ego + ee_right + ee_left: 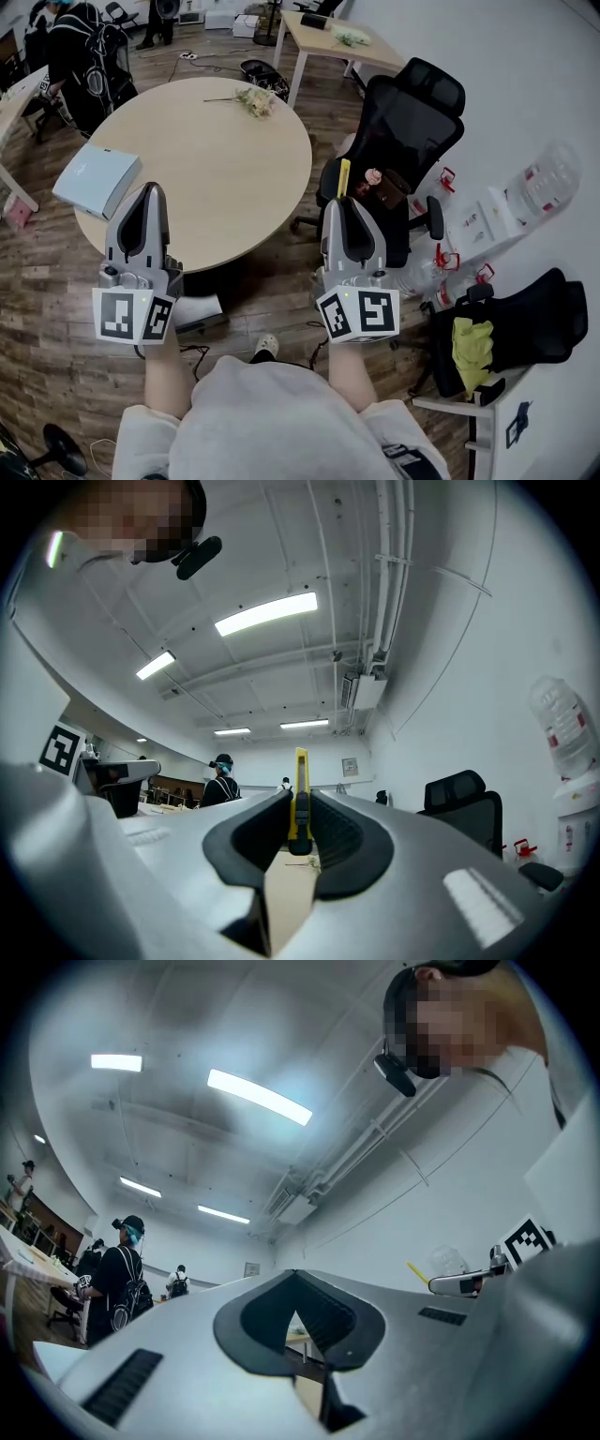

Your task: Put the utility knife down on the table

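A yellow utility knife (300,803) stands upright between the jaws of my right gripper (298,829), which is shut on it. In the head view its yellow tip (344,177) sticks out past the right gripper (343,201), beside the right edge of the round wooden table (206,159). My left gripper (150,192) hangs over the table's near-left edge. In the left gripper view its jaws (298,1309) are closed together with nothing between them.
A flat light-blue box (97,179) lies on the table's left side and a sprig of dried flowers (253,100) at its far edge. A black office chair (405,131) stands right of the table, another (511,328) at lower right. People stand at the far left.
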Available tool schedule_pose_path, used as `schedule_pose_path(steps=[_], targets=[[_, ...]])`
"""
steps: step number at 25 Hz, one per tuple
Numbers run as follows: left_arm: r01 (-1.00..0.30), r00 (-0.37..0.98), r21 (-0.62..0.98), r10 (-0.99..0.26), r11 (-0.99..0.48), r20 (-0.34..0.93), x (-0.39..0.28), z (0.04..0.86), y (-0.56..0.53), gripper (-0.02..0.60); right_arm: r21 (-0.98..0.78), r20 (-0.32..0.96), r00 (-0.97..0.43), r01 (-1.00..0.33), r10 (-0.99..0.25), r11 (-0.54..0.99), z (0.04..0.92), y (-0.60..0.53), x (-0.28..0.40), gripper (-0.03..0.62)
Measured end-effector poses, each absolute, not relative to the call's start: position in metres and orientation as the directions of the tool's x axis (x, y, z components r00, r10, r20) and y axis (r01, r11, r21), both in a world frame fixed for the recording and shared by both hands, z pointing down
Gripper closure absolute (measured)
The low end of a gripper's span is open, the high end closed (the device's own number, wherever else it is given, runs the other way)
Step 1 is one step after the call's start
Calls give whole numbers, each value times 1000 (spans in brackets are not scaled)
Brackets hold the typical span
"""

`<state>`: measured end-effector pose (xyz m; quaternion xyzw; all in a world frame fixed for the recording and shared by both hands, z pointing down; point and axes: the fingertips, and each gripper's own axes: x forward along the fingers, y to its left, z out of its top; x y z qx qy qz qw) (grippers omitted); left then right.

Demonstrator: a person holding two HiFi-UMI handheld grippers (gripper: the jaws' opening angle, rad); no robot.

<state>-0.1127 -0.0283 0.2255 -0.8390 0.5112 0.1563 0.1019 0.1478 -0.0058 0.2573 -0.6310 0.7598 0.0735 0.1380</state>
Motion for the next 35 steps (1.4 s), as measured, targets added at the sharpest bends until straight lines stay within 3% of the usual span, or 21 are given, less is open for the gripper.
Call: schedule_pose_path(steps=[17,35], targets=[[-922,361,-2,-857,-388,-368,-68,237,-84,574,-71,-286,-260,-954,-922,291,270,-87,186,519],[-907,413,-62,-856,-416,-311,-64,238,-218,574,-99,-274,-248,-954,-929,284,274,-221,179,519]])
